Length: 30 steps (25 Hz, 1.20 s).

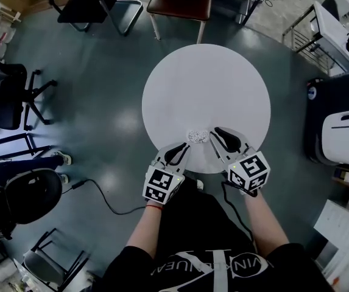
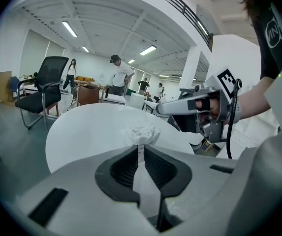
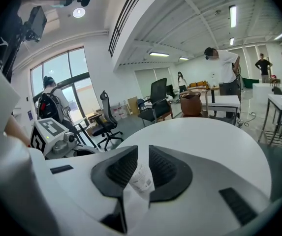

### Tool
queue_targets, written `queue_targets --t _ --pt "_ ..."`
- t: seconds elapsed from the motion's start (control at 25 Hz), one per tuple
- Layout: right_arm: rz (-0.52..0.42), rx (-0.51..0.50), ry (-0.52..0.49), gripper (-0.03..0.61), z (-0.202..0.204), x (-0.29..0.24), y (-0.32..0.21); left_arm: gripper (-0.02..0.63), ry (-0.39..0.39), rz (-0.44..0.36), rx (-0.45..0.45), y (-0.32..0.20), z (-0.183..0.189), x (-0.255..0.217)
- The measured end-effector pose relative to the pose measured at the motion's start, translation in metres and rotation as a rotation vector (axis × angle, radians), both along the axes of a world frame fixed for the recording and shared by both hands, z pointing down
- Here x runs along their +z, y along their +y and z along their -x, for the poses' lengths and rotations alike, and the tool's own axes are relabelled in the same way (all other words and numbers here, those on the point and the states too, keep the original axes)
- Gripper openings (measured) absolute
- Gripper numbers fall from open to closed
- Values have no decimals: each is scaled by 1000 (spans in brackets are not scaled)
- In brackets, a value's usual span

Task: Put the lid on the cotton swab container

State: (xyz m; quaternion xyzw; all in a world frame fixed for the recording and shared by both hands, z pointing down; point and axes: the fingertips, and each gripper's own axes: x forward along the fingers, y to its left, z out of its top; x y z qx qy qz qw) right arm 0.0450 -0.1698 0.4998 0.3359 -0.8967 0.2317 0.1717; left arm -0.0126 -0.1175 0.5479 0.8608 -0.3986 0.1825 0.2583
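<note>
Barely begun. Container (image 1: 197, 136) uncapped at the table's (image 1: 204, 78) 6 o'clock edge, swabs (image 2: 141, 131) showing. Left gripper (image 1: 183, 147) at its 7 o'clock, closed, empty. Right gripper (image 1: 214, 134) at 3 o'clock, slightly parted around the clear lid (image 3: 141, 177) (apparently unpinched). Capping still to do.

White tabletop (image 1: 206, 84) over grey-green floor (image 1: 101, 114); left tongs (image 1: 185, 146) and right tongs (image 1: 215, 132) pale grey, black-padded, their cubes (image 1: 162, 185) marked in black-and-white squares; the container (image 1: 197, 136) seemingly clear, white-filled.
</note>
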Motion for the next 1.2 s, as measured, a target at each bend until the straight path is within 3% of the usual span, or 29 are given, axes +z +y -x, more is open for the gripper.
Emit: queue_targets --t 0.4,0.56,0.72,1.2 --pt "22 52 -21 72 4 9 -45 23 -32 6 25 -7 2 12" --pt "38 71 23 70 -1 22 -62 23 -49 0 39 -7 1 15" --pt "52 73 87 27 -6 37 -77 23 -62 -1 59 -8 1 18" --pt "208 -139 3 4 15 57 -77 23 -68 -11 86 -8 -2 26"
